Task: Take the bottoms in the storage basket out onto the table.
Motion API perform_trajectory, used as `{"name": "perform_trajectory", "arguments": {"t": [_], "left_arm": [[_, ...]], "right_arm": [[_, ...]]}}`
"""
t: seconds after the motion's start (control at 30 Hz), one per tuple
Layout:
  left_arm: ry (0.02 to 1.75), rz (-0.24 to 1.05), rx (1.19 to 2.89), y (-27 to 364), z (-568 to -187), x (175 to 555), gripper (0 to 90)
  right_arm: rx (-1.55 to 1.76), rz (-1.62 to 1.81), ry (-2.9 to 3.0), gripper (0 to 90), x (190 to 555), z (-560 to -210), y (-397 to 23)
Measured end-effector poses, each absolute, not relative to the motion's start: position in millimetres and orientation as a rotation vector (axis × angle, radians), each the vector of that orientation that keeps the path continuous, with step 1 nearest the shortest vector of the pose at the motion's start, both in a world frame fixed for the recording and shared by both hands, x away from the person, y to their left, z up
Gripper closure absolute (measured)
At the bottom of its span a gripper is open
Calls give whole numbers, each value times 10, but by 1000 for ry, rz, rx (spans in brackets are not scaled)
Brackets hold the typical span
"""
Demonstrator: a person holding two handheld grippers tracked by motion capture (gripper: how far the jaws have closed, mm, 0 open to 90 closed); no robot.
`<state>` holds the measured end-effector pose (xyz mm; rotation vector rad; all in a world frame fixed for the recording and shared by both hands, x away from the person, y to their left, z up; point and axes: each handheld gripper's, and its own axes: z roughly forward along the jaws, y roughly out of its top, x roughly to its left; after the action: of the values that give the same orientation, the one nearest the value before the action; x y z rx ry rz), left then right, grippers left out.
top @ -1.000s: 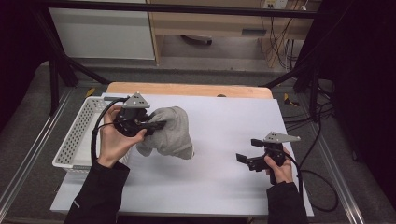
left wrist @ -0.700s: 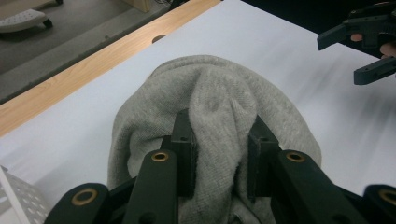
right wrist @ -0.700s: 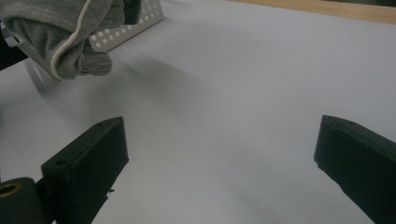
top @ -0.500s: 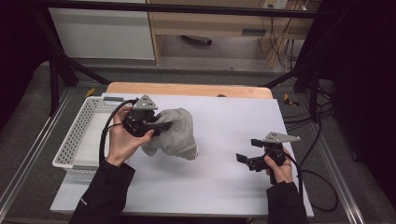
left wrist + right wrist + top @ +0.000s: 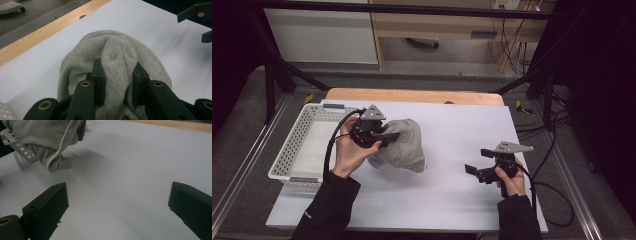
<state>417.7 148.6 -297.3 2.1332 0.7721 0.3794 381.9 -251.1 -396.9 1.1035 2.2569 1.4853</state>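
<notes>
A fold of grey knitted cloth (image 5: 117, 67) is pinched between the jaws of the left gripper (image 5: 117, 82); the jaws are closed narrowly on that ridge of fabric. The garment (image 5: 404, 145) is held just beside the white perforated basket (image 5: 294, 150), its lower part hanging toward the white table surface (image 5: 452, 200). The jaws of the right gripper (image 5: 117, 205) are spread wide, with nothing between them, over bare table well apart from the cloth.

If the cloth is meant for the basket, the grip should be kept firm and the bundle lifted clear of the basket wall before release.

A white-edged hem (image 5: 56, 155) on the hanging underside is seen in the right gripper view; it is hidden in the left gripper view, where the pinched fold is plain.
</notes>
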Motion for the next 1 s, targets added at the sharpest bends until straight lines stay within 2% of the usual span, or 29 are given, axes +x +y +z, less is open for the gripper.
{"name": "perform_trajectory", "arguments": {"t": [1.0], "left_arm": [[764,333,2166,1285,-3338,4237,686]], "right_arm": [[1104,1487,2251,34,3815,-3964,-2513]]}}
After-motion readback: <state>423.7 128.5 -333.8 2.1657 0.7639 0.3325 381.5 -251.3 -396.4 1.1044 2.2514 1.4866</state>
